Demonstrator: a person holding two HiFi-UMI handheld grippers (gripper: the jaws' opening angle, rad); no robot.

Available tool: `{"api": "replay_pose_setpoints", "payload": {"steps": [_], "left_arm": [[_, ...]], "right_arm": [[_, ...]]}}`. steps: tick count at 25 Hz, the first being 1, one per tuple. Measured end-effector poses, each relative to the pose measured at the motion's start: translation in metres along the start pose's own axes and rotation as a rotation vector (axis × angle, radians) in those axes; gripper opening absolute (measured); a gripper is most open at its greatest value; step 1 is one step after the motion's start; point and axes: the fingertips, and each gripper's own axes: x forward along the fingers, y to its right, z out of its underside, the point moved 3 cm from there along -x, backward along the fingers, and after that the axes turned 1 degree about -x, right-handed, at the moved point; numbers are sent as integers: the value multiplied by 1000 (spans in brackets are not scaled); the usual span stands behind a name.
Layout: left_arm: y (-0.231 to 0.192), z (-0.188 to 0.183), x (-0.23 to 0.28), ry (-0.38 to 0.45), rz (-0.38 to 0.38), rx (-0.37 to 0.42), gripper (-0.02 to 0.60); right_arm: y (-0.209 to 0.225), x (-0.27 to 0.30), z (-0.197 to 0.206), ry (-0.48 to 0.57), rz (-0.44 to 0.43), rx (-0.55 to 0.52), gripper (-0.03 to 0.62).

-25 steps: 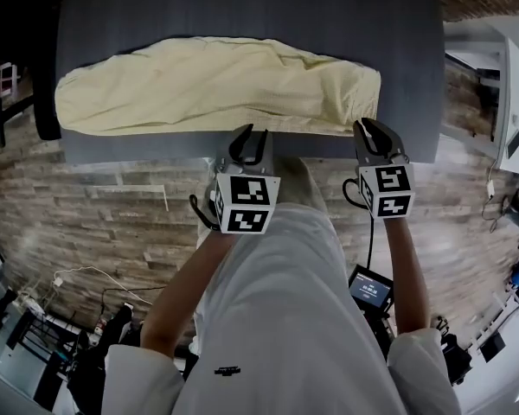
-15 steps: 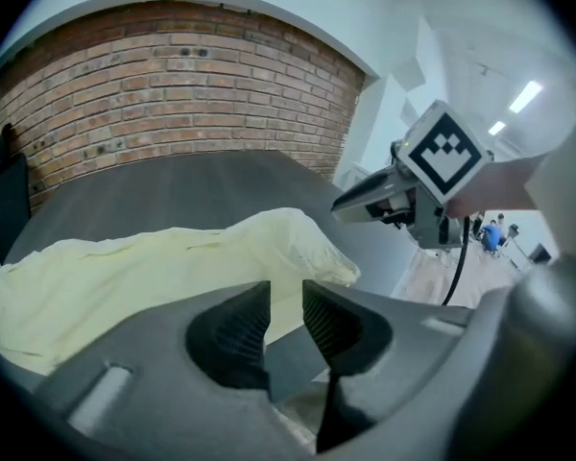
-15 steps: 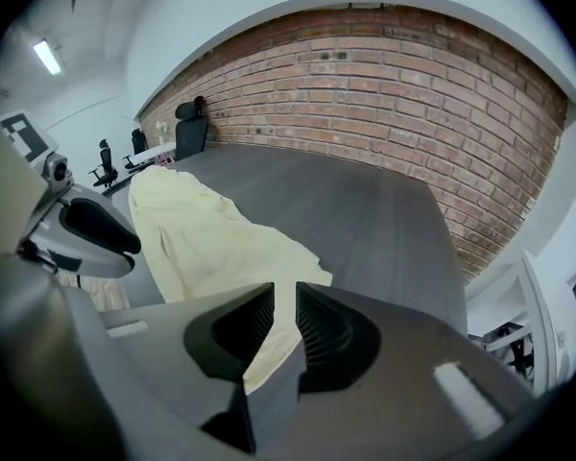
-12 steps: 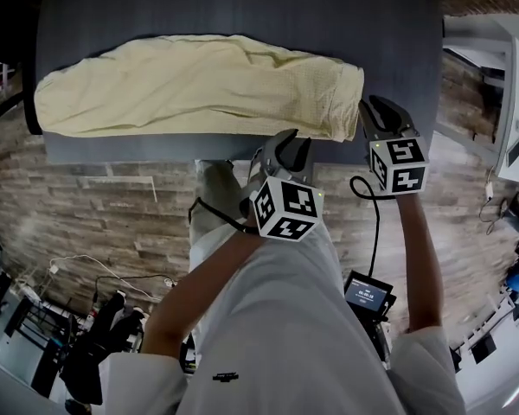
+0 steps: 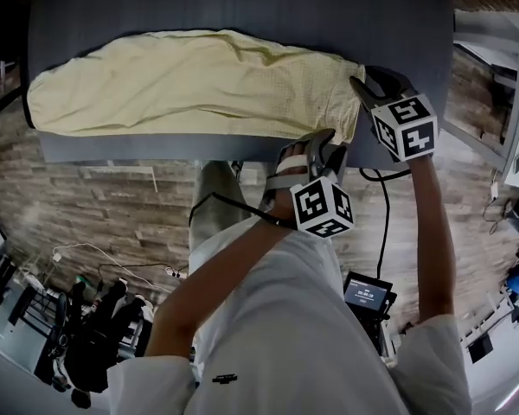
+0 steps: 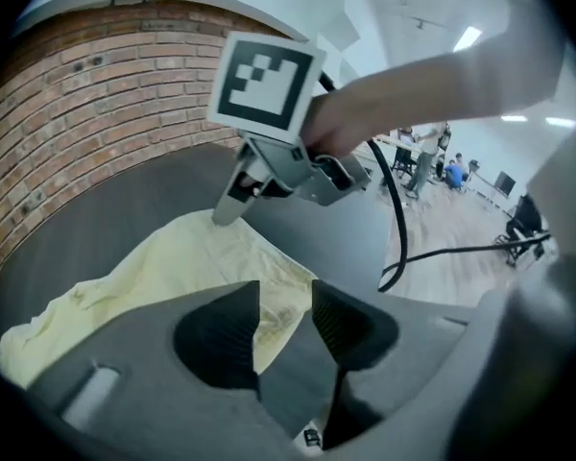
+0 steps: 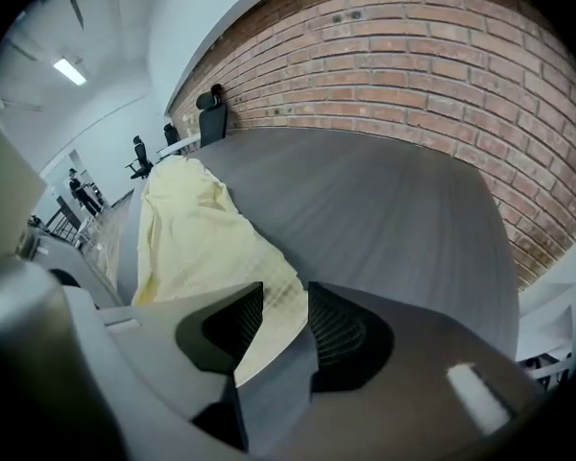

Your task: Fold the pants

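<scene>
pants: the pale yellow pants (image 5: 190,80) lie flat on the dark table (image 5: 242,3). their long axis runs sideways, well away to the left of both your grippers.
left gripper: your left gripper (image 5: 322,145) is released. its jaws stand apart and have just been opening, with nothing pinched. the corner of the pants' end on your side shows through the gap, just past the tips.
right gripper: your right gripper (image 5: 372,80) is released too. its jaws have just been opening and the pads press on nothing. the far corner of that same end lies just ahead of the tips.
key relation: the short end edge runs from one tool to the other, and all the cloth's length lies to their left.
nearer hand: each tool is nearest its own corner, so neither has to cross.
next move, as a judgement: close on both corners, then carry them left along the long axis.
risk: a shallow bite may catch only the top layer.
</scene>
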Motion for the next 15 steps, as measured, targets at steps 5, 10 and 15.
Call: {"api": "replay_pose_setpoints", "payload": {"steps": [5,10,15], "left_arm": [[5,9,22,-79,-33,17,55],[7,-13,12,38,22,-189,5],[23,-20,18,17,20,-163,5]], "right_arm": [[-1,13,-1,-44,-47,-93,42],[-4,-11,-5,-33,-72,-138,26],[5,-21,-2,-39,-49,-98,25]]}}
